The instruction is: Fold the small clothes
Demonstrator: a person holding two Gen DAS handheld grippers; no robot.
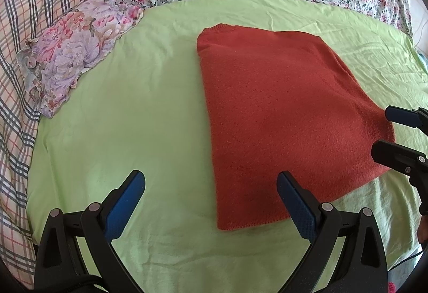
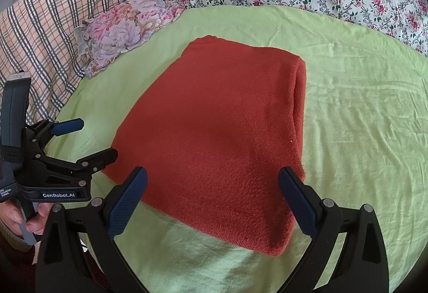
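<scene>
A bed under a green sheet (image 1: 133,105); floral pillow (image 1: 77,52) far left. The left gripper (image 1: 211,202) hangs wide open, empty. The red sweater (image 2: 219,132) lies centre, already folded into a rectangle. The right gripper (image 2: 212,199) gapes empty too. Perhaps one fold left.

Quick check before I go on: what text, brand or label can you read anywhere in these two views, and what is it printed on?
"GenRobot.AI": white print on the body of the left gripper, seen from the right wrist camera.
A small white label on that gripper's handle, at the picture's edge: too small to read surely.
Nothing readable on the red sweater or the bedding.
</scene>
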